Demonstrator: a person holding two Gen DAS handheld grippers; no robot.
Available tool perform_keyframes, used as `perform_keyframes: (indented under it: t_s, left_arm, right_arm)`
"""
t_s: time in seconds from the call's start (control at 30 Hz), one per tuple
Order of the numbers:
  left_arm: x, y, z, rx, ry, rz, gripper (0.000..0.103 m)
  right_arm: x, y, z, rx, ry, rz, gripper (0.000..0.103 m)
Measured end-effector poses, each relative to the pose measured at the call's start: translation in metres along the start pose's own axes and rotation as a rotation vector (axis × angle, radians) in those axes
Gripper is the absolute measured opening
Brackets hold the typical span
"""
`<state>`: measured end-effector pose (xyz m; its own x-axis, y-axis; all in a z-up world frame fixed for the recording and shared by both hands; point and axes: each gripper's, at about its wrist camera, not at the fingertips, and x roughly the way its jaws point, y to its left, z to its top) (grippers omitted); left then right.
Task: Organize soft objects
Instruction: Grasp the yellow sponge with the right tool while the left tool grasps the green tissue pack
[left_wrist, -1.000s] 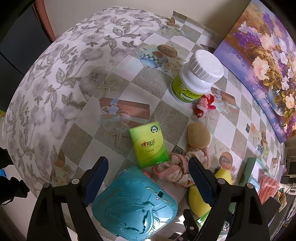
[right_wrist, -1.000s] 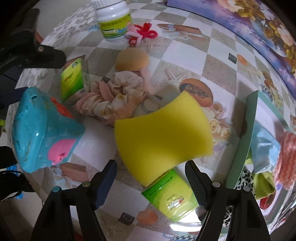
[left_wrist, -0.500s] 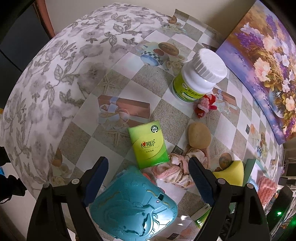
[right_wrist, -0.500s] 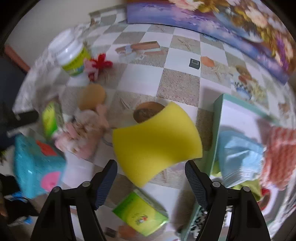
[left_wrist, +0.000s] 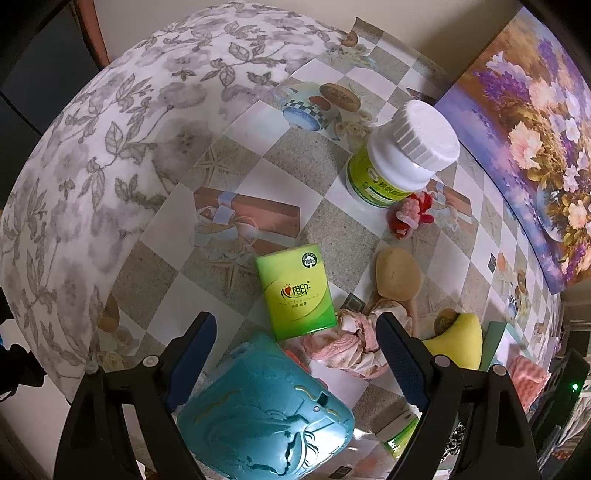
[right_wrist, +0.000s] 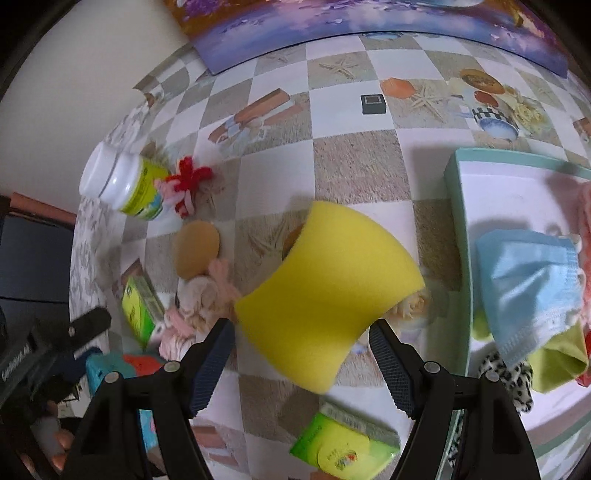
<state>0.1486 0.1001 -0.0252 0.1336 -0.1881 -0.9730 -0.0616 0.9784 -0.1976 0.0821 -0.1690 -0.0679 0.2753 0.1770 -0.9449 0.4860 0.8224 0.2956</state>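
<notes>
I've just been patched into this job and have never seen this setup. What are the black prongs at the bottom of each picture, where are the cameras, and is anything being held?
There is no robot arm: a person holds a two-finger tool in each hand, and each picture comes from a camera on one tool, looking along its fingers.

The left tool is open and holds nothing, above a teal plastic case, a green tissue pack and a pink cloth.

The right tool squeezes a bowed yellow sponge, beside a tray that holds a blue face mask and other cloths.

Also on the checked tablecloth: a white-capped bottle, a red knitted toy and a tan puff.
</notes>
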Motion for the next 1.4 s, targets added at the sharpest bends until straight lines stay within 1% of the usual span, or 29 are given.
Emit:
perform_keyframes:
  t_s: [0.17, 0.2, 0.27, 0.33, 0.5, 0.63, 0.7, 0.93, 1.03, 1.23, 1.3, 1.37, 1.4]
  left_arm:
    - [0.005, 0.001, 0.002, -0.024, 0.005, -0.004, 0.089]
    - [0.006, 0.001, 0.003, -0.028, 0.005, -0.003, 0.089]
    - [0.008, 0.000, 0.004, -0.036, 0.002, 0.001, 0.089]
    - [0.010, 0.001, 0.007, -0.039, 0.003, 0.005, 0.089]
    - [0.017, 0.005, 0.015, -0.046, 0.015, -0.002, 0.089]
    - [0.019, 0.006, 0.018, -0.043, 0.019, -0.004, 0.089]
    - [0.021, 0.005, 0.021, -0.039, 0.020, -0.001, 0.089]
    - [0.032, -0.002, 0.032, -0.015, 0.025, 0.037, 0.088]
    - [0.041, -0.006, 0.037, -0.014, 0.036, 0.044, 0.088]
    - [0.054, -0.015, 0.041, 0.003, 0.047, 0.057, 0.088]
    - [0.058, -0.019, 0.042, 0.010, 0.050, 0.060, 0.087]
    - [0.064, -0.024, 0.042, 0.024, 0.056, 0.064, 0.080]
    - [0.066, -0.026, 0.041, 0.030, 0.061, 0.065, 0.078]
  right_arm:
    - [0.002, 0.003, 0.010, 0.005, -0.044, 0.005, 0.079]
    - [0.006, 0.011, 0.007, 0.007, -0.052, 0.002, 0.079]
    - [0.011, 0.014, 0.011, 0.002, -0.062, -0.015, 0.079]
    - [0.016, 0.018, 0.012, -0.019, -0.060, -0.049, 0.079]
    - [0.022, 0.031, 0.012, -0.082, -0.091, -0.139, 0.079]
    - [0.027, 0.039, 0.010, -0.147, -0.100, -0.245, 0.079]
    - [0.029, 0.042, 0.009, -0.164, -0.097, -0.267, 0.079]
    - [0.029, 0.043, 0.006, -0.186, -0.084, -0.280, 0.079]
    - [0.025, 0.038, 0.000, -0.192, -0.081, -0.278, 0.079]
    - [0.025, 0.036, -0.001, -0.199, -0.076, -0.283, 0.078]
    - [0.025, 0.036, -0.001, -0.202, -0.075, -0.284, 0.078]
    - [0.025, 0.036, -0.001, -0.205, -0.074, -0.284, 0.078]
    - [0.025, 0.036, -0.001, -0.205, -0.074, -0.284, 0.078]
